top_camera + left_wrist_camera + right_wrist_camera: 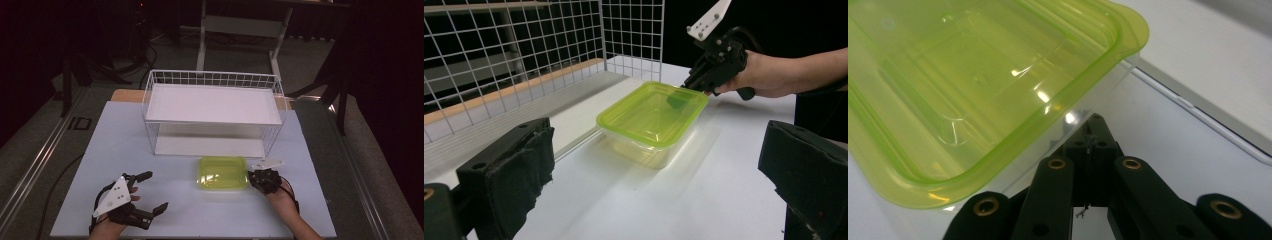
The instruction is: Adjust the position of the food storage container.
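Container (223,173) before wire rack (212,80)

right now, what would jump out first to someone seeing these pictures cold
The bright green-lidded clear container stands out on the pale table, just in front of the white wire basket. The right gripper sits at its right edge, jaws closed together by the rim. The left gripper rests apart at the near left, jaws wide open.
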Demonstrator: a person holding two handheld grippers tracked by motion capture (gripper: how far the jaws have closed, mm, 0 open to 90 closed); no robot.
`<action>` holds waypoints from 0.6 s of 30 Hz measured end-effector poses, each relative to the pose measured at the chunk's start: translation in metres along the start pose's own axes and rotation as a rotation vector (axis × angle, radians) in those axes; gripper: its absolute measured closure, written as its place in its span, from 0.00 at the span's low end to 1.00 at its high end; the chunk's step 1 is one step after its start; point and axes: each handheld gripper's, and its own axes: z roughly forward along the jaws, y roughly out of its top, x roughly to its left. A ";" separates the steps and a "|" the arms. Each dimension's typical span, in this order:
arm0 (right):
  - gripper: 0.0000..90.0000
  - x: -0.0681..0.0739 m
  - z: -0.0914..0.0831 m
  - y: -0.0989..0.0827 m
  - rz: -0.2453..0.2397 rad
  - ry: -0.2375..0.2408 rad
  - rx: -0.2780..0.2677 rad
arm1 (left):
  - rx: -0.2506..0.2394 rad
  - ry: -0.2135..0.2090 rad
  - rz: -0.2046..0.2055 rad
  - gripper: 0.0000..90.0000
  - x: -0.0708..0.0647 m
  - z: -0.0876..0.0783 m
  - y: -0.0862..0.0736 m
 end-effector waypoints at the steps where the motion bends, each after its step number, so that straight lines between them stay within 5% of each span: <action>1: 1.00 0.002 0.002 0.001 0.002 0.005 0.001 | 0.000 0.000 0.000 0.03 0.000 0.000 0.000; 18: 1.00 0.020 0.026 0.024 -0.026 0.064 -0.012 | 0.002 -0.005 -0.001 0.03 0.000 0.000 0.000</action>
